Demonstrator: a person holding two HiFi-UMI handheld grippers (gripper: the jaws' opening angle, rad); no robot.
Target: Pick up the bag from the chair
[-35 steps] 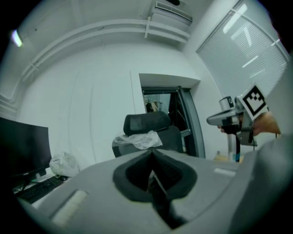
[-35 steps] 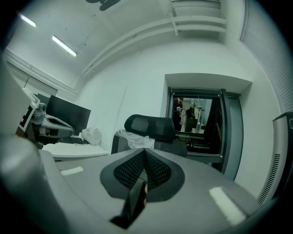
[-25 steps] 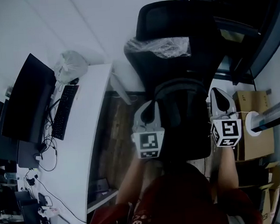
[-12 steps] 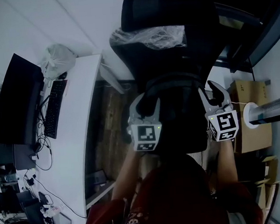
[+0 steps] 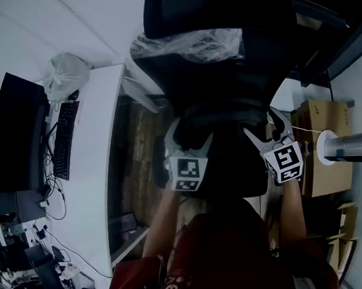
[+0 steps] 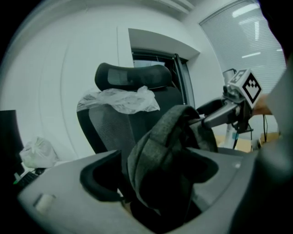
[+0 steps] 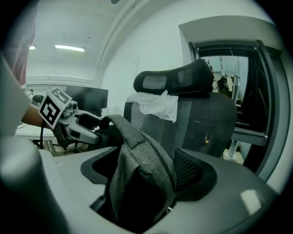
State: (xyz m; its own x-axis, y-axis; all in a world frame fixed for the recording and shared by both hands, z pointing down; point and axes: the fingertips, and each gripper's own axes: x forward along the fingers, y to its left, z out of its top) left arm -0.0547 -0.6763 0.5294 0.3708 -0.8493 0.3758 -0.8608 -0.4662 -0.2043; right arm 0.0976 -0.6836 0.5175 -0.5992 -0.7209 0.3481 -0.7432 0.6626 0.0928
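Bag and chair fill the middle of the head view. The dark grey bag stands upright on the seat against the black mesh backrest. Clear plastic wrap is draped over the top of the backrest, under the headrest.

The 2 grippers flank the bag. The left gripper is at its left side and the right gripper at its right, both pointing toward the backrest and slightly down. Each gripper's jaws have just been opening and now stand wide apart. In the left gripper view a fold of grey bag fabric rises between the spread jaws, and the pads do not press on it. The right gripper view shows the same: the bag's grey edge and a strap stand in the gap, with room on both sides. Each gripper view also catches the other gripper's marker cube across the bag.

A white desk runs along the left with a monitor, a keyboard and a knotted plastic sack. A cardboard box sits on the floor at the right.
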